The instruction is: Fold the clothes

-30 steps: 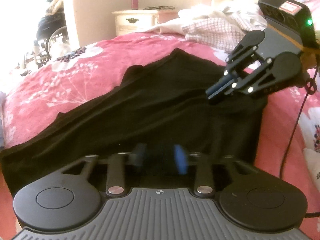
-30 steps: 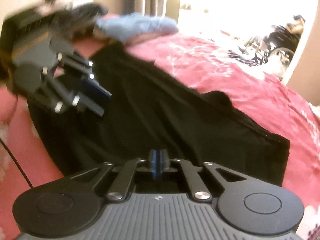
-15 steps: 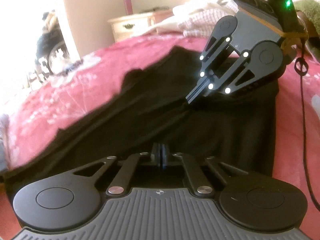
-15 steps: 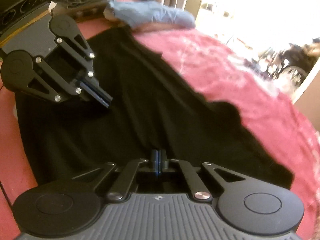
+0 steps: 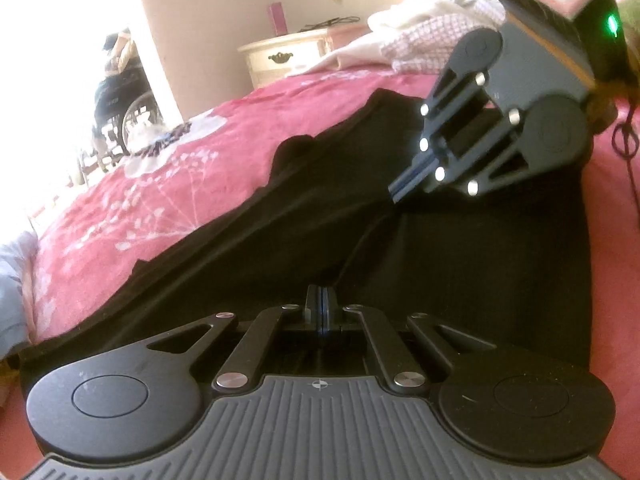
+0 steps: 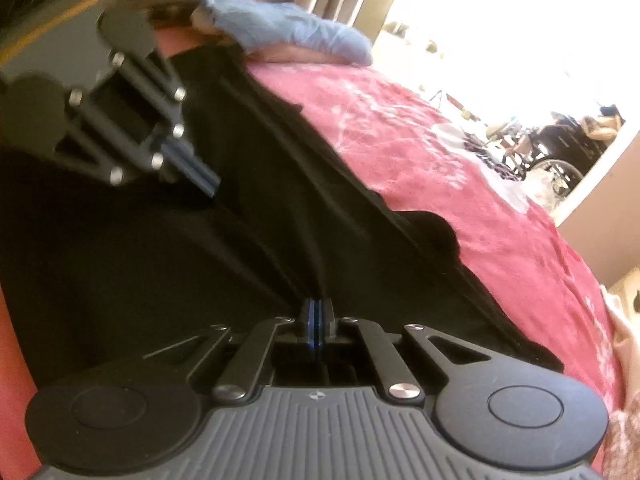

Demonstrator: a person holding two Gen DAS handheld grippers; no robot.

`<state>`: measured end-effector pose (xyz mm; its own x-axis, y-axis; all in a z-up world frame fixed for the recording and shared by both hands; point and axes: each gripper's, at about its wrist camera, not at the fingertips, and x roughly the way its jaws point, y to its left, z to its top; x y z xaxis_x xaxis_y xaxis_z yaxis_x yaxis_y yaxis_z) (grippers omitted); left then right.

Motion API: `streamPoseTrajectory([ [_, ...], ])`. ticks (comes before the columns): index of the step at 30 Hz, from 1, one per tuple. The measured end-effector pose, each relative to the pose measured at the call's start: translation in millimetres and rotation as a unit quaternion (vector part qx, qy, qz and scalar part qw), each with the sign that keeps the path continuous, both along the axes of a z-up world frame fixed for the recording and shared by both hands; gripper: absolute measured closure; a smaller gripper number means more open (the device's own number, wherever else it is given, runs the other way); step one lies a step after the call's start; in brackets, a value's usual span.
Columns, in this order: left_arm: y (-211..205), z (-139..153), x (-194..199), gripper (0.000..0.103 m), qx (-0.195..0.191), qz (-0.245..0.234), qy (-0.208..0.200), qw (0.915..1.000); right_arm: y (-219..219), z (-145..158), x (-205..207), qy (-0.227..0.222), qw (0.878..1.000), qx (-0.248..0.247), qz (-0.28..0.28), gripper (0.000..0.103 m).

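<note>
Both grippers, left gripper (image 5: 320, 300) and right gripper (image 6: 318, 314), have clamped the black garment (image 5: 460, 264).

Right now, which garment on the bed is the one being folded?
On the pink floral bedspread, the black garment lies spread flat down the middle. Unlike the checked clothes and the blue cloth heaped at the edges, it is plain black.

Cream nightstand (image 5: 280, 58), beige wall (image 5: 208, 8), bright window (image 6: 500, 20)

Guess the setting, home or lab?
Likely a home bedroom: a pink floral bedspread under the black garment, a cream nightstand by the wall, and loose laundry piled behind.
</note>
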<state>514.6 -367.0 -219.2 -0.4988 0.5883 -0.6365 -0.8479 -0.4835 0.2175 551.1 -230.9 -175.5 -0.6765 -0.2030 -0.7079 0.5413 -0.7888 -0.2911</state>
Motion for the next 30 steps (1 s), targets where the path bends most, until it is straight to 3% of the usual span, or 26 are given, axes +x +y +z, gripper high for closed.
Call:
streamPoseTrajectory([
  [4, -1, -1, 1, 0.102, 0.000, -0.001, 0.005, 1.0000, 7, 20, 25, -0.028, 0.997, -0.064, 0.011, 0.098],
  [6, 0, 0, 1, 0.097, -0.004, 0.002, 0.009, 0.9999, 7, 26, 39, -0.052, 0.994, -0.093, 0.026, 0.099],
  [8, -1, 5, 1, 0.071, -0.010, 0.016, 0.022, 0.9996, 4, 25, 53, -0.072, 0.992, -0.102, 0.036, 0.099],
  [11, -12, 26, 4, 0.067, 0.018, 0.037, 0.027, 0.9988, 1, 17, 65, -0.075, 0.992, -0.096, 0.017, 0.099],
  [14, -23, 43, 13, 0.067, 0.054, 0.007, -0.037, 0.9978, 2, 16, 70, -0.067, 0.993, -0.095, -0.008, 0.099],
  [18, -18, 26, 36, 0.068, 0.024, -0.043, -0.148, 0.9878, 41, 0, 81, -0.069, 0.990, -0.072, -0.097, 0.100],
  [19, -17, 18, 42, 0.068, 0.009, -0.045, -0.155, 0.9869, 59, 0, 86, -0.070, 0.985, -0.076, -0.135, 0.101],
  [21, -22, 14, 51, 0.068, 0.014, -0.043, -0.142, 0.9889, 96, 0, 95, -0.073, 0.971, -0.083, -0.213, 0.103],
  [24, -26, 16, 45, 0.068, 0.030, -0.024, -0.173, 0.9842, 126, 7, 103, -0.069, 0.952, -0.044, -0.295, 0.099],
  [27, -30, 18, 38, 0.068, 0.046, -0.016, -0.215, 0.9753, 118, 29, 96, -0.042, 0.956, -0.072, -0.281, 0.099],
  [30, -31, 15, 41, 0.068, 0.041, -0.039, -0.236, 0.9701, 90, 37, 73, -0.028, 0.969, -0.090, -0.228, 0.099],
])
